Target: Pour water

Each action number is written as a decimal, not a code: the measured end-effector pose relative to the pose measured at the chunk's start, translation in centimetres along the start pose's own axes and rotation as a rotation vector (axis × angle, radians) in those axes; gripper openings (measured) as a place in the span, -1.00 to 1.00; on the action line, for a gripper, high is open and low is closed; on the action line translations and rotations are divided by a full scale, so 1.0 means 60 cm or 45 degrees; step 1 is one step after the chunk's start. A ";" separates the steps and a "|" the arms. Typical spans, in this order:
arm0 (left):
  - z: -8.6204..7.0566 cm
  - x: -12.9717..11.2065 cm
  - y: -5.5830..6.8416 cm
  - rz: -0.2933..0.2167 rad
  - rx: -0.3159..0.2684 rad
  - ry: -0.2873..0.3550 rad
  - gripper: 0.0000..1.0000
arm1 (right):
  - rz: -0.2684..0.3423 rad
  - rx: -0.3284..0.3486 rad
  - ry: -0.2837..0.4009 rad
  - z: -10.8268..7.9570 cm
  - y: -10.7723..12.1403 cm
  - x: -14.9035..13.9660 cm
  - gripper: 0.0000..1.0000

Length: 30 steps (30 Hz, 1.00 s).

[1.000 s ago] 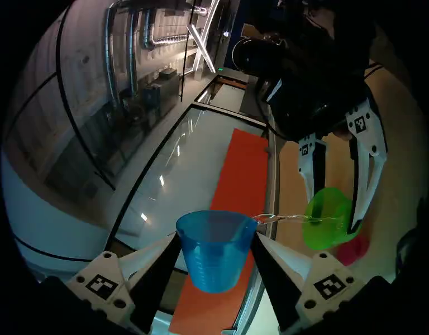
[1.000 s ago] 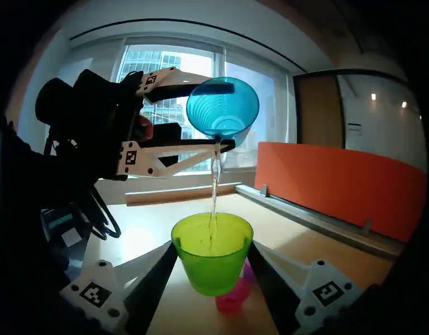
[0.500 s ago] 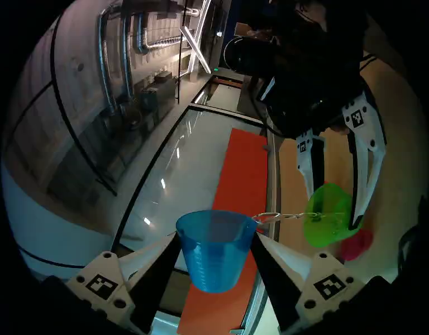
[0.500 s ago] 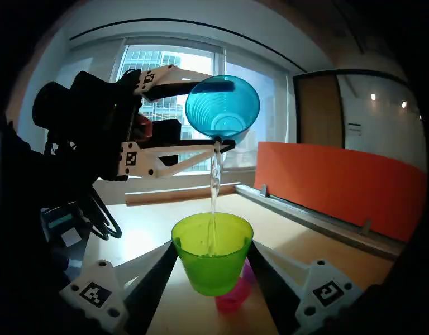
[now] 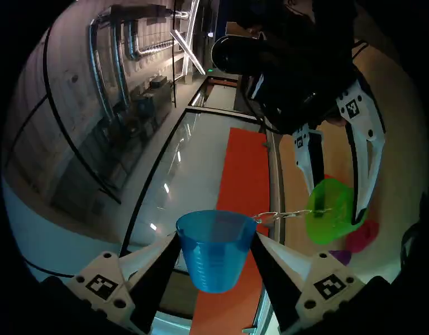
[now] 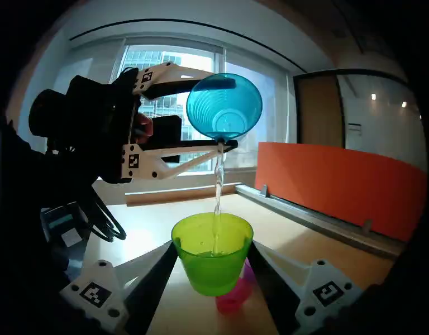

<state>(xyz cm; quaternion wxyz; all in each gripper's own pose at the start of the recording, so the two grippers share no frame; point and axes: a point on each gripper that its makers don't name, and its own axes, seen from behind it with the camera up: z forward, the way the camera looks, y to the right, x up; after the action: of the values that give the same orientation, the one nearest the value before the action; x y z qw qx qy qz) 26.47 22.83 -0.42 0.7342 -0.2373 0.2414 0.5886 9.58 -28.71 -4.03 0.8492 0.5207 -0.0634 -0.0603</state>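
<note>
My left gripper (image 5: 214, 262) is shut on a blue cup (image 5: 215, 250), tipped far over on its side. A thin stream of water (image 6: 217, 195) falls from the blue cup (image 6: 224, 106) into a green cup (image 6: 212, 258) held upright below it. My right gripper (image 6: 212, 268) is shut on that green cup, which holds some water. In the left gripper view the green cup (image 5: 330, 212) sits between the right gripper's white fingers (image 5: 366, 151), and the water (image 5: 281, 214) arcs across to it. The left gripper (image 6: 175, 120) is seen high at the left in the right gripper view.
A pink cup (image 6: 232, 296) stands on the wooden table (image 6: 158, 223) just behind the green one, with a purple cup (image 5: 342, 257) beside it. An orange partition (image 6: 348, 184) runs along the table's right side. Windows (image 6: 158, 72) lie behind. A person's dark sleeve (image 6: 24, 184) is at left.
The blue cup has tipped a little further and the pour goes on. The water level in the green cup has risen. Both grippers hold nearly the same places.
</note>
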 end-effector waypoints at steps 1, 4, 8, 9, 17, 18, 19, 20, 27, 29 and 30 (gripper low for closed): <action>0.000 0.000 0.001 0.003 0.001 0.000 0.70 | -0.001 0.000 0.000 0.000 0.000 0.000 0.78; 0.001 0.000 0.001 0.008 0.005 0.001 0.70 | 0.000 0.000 -0.001 0.000 0.001 -0.001 0.78; 0.003 -0.001 -0.002 0.025 0.012 0.001 0.71 | 0.000 -0.001 -0.001 0.001 0.002 -0.002 0.77; 0.003 -0.002 -0.002 0.031 0.014 0.000 0.70 | 0.000 -0.001 -0.001 0.001 0.002 -0.002 0.77; 0.008 -0.006 -0.005 0.072 0.021 -0.004 0.70 | -0.001 -0.001 -0.001 0.002 0.004 -0.002 0.78; 0.009 -0.006 -0.007 0.079 0.022 -0.004 0.70 | -0.001 -0.001 -0.001 0.002 0.004 -0.001 0.78; 0.009 -0.006 -0.008 0.086 0.023 -0.004 0.70 | -0.001 0.000 0.000 0.002 0.005 -0.001 0.78; 0.009 -0.005 -0.009 0.092 0.024 -0.004 0.71 | -0.002 0.000 0.000 0.002 0.005 -0.001 0.78; 0.008 0.000 -0.019 0.154 0.035 -0.004 0.70 | -0.001 0.000 0.001 0.004 0.007 -0.001 0.78; 0.008 0.002 -0.019 0.168 0.036 -0.003 0.71 | 0.000 -0.001 0.002 0.004 0.007 -0.001 0.77; 0.007 0.004 -0.019 0.174 0.037 -0.002 0.71 | 0.000 -0.002 0.002 0.004 0.007 -0.001 0.78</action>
<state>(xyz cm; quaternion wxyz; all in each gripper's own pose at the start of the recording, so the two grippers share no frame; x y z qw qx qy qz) 27.65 23.06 -0.14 0.6957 -0.2093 0.2650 0.6340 9.50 -28.74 -3.52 0.8497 0.5201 -0.0626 -0.0600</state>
